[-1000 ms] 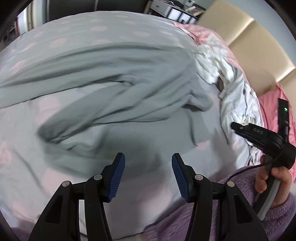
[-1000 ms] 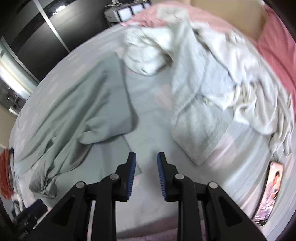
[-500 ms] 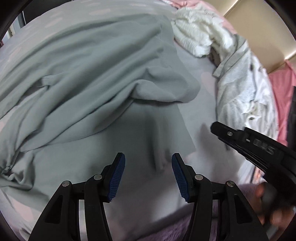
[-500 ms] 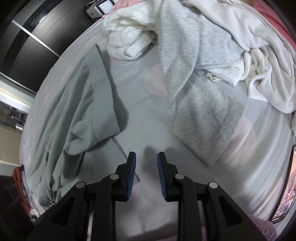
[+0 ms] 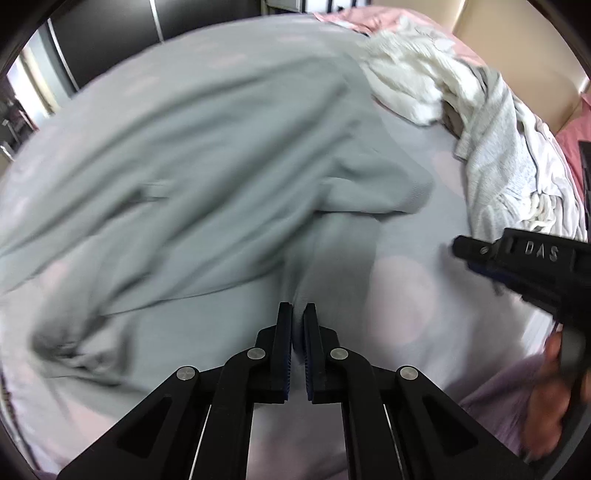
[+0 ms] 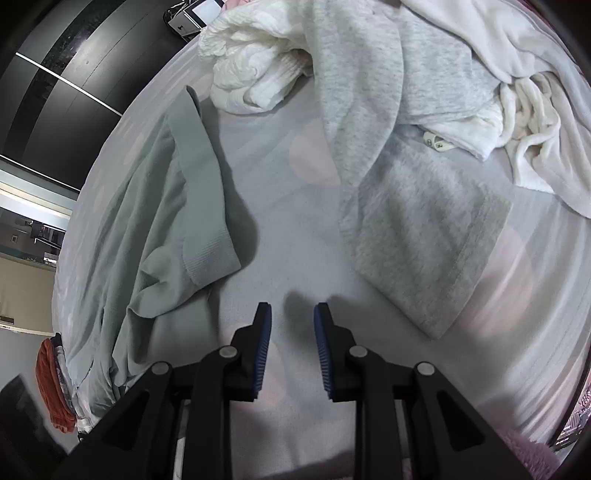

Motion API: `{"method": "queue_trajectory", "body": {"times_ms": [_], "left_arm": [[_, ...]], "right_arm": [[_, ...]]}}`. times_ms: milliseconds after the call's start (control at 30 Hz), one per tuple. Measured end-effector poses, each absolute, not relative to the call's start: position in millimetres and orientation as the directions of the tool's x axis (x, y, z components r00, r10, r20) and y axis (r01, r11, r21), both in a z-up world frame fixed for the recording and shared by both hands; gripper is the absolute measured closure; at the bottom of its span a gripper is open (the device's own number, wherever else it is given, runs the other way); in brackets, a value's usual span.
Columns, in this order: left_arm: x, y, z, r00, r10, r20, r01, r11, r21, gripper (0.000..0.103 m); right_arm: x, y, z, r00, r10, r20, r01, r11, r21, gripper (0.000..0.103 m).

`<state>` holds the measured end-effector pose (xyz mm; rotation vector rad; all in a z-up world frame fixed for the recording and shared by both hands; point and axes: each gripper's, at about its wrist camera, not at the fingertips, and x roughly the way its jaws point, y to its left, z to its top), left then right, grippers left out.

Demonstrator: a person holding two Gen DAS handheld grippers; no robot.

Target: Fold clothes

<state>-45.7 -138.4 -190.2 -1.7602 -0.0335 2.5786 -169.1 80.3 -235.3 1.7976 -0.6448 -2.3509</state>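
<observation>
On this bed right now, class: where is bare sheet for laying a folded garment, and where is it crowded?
Bare sheet lies between the grey-green garment and the light grey fleece, running to the right gripper. Crowded: the white pile behind.

One word to read, and it sits on the right tongs as they poke in from the right edge of the left wrist view: raised letters "DAS" on the black side of the arm, same colour as the plastic around them, just behind a small screw. The letters run along the arm, slightly tilted with it. Over in the right wrist view, a printed card or screen peeks in at the lower right edge, too cut off and small to read. The boxes at the top of that view show pale panels, nothing legible on them.
</observation>
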Motion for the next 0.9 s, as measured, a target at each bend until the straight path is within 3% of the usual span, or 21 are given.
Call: {"method": "queue_trajectory", "body": {"times_ms": [367, 567, 767, 867, 900], "left_arm": [[21, -339, -112, -0.412, -0.212, -0.886, 0.337, -0.939, 0.068, 0.097], [60, -437, -95, -0.395, -0.364, -0.844, 0.541, -0.834, 0.107, 0.097], [109, -523, -117, -0.373, -0.419, -0.827, 0.754, -0.657, -0.008, 0.097], [131, -564, -138, -0.38, -0.348, -0.857, 0.839, -0.52, -0.161, 0.097], [136, -572, -142, -0.379, -0.341, -0.86, 0.854, -0.488, -0.183, 0.097]], "right_arm": [[-159, 73, -217, -0.314, -0.282, -0.906, -0.144, -0.929, 0.34, 0.079], [-162, 62, -217, -0.333, -0.368, -0.868, -0.113, -0.898, 0.425, 0.079], [-165, 74, -214, -0.374, -0.489, -0.788, -0.13, -0.814, 0.566, 0.078], [-169, 79, -219, -0.38, -0.539, -0.752, -0.161, -0.761, 0.628, 0.06], [-172, 79, -218, -0.385, -0.549, -0.742, -0.17, -0.748, 0.642, 0.06]]}}
